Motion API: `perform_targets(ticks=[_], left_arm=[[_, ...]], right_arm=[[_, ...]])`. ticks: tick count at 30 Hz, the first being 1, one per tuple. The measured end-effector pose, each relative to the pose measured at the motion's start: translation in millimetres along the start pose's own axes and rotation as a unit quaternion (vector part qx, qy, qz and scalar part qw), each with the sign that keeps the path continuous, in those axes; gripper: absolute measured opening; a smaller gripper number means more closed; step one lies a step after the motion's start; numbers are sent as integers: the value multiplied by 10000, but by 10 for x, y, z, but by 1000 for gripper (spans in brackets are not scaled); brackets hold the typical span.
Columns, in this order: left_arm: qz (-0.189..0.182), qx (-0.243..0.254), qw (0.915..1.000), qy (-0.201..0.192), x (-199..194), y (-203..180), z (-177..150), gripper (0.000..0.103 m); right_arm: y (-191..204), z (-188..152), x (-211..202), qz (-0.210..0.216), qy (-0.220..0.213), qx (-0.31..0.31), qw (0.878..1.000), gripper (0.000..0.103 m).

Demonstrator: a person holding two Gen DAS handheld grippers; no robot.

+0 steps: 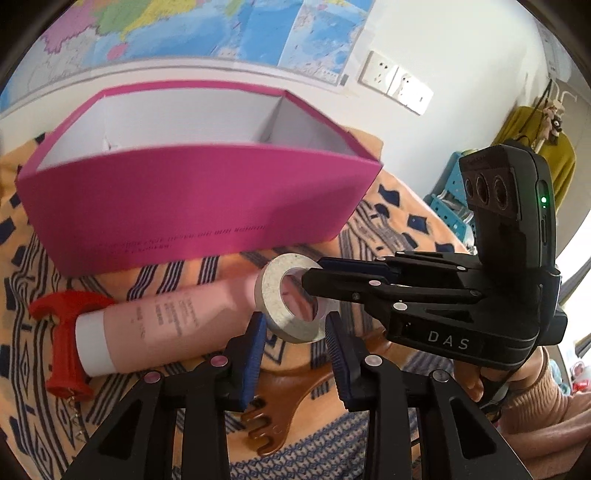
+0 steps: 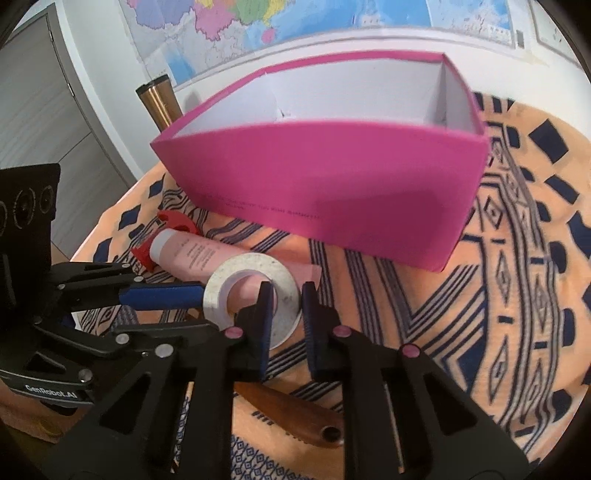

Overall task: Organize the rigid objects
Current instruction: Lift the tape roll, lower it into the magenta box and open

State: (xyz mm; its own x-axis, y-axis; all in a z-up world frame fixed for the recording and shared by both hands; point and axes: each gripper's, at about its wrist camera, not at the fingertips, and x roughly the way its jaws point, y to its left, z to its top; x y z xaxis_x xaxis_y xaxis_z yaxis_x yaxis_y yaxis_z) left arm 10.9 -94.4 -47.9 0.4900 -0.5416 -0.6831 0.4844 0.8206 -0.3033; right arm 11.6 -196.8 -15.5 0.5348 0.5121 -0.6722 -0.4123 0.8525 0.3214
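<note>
A grey-white tape roll [image 1: 275, 299] [image 2: 286, 301] hangs in the air in front of an open pink box [image 1: 192, 206] [image 2: 332, 195]. My right gripper [image 2: 284, 317] has one finger through the roll's hole and one outside, clamping its rim; it also shows in the left wrist view [image 1: 314, 277]. My left gripper [image 1: 295, 339] straddles the roll's lower edge, jaws apart, and it shows from the side in the right wrist view [image 2: 199, 295]. A pink tube [image 1: 159, 321] [image 2: 199, 254], a red tool [image 1: 62, 339] [image 2: 173, 221] and a brown wooden comb [image 1: 280, 406] [image 2: 295, 413] lie on the cloth.
An orange and navy patterned cloth [image 2: 517, 295] covers the table. A bronze tumbler [image 2: 159, 99] stands behind the box's left corner. A map [image 1: 221, 29] hangs on the wall behind. A blue rack [image 1: 450, 199] stands off the table's right.
</note>
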Motion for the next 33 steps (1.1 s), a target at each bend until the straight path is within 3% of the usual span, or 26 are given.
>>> perform_targets(ticks=[17,33], left_arm=[[-91,392,9982,-450,-176,-237,341,33],[11,671,9948,-763,-211,-298,801,33]], right_arm=[[-17,309,-443,-357,-500,-271,9977,17],[-98,732,-606,-581,-855,-374,9939,17]])
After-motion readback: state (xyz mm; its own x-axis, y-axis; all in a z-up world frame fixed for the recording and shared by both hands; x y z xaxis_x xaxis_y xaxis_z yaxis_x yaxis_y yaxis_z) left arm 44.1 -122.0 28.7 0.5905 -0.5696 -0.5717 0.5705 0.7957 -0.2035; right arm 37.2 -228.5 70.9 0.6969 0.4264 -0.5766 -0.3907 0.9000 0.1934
